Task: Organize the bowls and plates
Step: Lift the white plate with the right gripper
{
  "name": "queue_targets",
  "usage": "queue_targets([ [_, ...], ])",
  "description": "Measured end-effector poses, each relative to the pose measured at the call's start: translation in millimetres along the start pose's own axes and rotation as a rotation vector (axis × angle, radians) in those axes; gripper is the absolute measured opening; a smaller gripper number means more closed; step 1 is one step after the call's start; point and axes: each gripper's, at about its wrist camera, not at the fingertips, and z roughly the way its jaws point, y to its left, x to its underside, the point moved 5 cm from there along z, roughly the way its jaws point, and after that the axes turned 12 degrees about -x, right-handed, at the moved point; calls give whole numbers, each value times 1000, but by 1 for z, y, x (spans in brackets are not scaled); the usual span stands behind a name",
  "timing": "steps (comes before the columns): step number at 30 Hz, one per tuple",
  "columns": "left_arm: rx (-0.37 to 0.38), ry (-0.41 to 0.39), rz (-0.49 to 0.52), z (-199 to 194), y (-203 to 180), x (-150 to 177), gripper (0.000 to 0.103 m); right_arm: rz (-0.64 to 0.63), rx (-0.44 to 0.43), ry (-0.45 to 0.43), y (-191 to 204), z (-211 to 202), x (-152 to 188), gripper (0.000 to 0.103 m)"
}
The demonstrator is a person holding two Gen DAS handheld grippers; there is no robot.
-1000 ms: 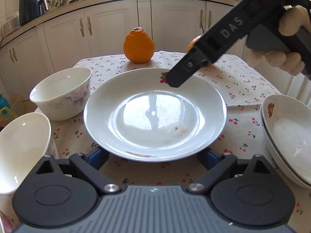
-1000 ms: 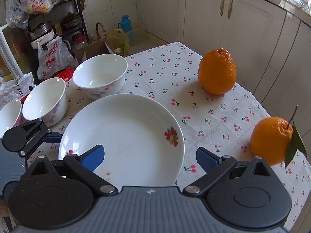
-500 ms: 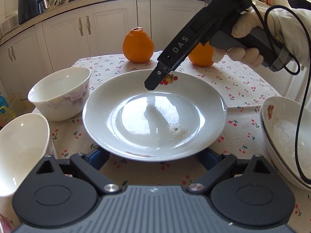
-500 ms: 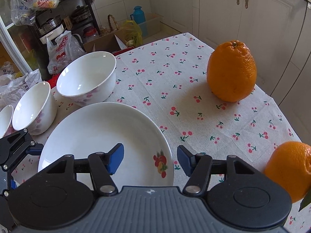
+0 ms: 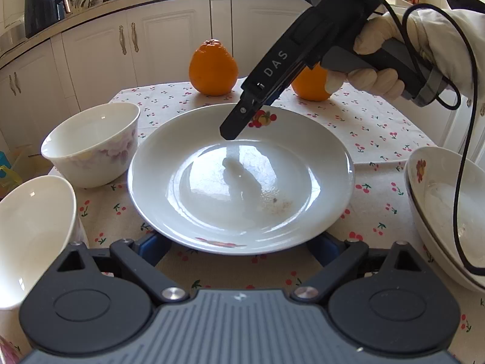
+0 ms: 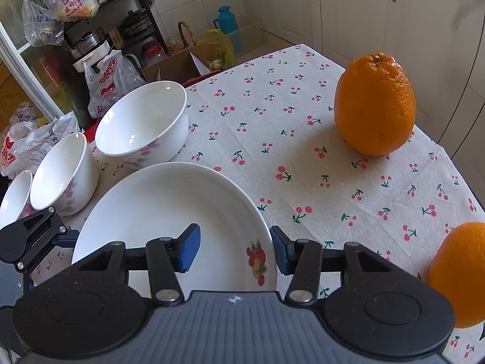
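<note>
Plate: the wide white plate (image 5: 242,182) with a fruit print lies flat on the cherry-print tablecloth (image 6: 303,157), mid-table toward the near edge.
Right gripper: the right gripper (image 6: 235,250) slants steeply down over the plate's far rim; its jaws are closing, the rim with the fruit print between the blue pads (image 6: 189,248), which do not yet press it.
Right hand: a gloved hand (image 5: 376,69) grips the handle, raised above the table's far right side, cable looping down.
Left gripper: the left gripper (image 5: 239,247) is spread wide at the plate's near rim, holding nothing.
Bowls: two white bowls (image 5: 91,145) (image 5: 33,236) stand along the left edge; stacked dishes (image 5: 445,212) sit at the right edge.
Oranges: two oranges (image 5: 213,68) (image 5: 312,86) rest near the far edge.
</note>
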Motion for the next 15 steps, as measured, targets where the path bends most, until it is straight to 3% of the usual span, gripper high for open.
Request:
queue_targets([
  [15,21,3,70,-9,2,3,94,49,-39,-14,7,-17,14,53],
])
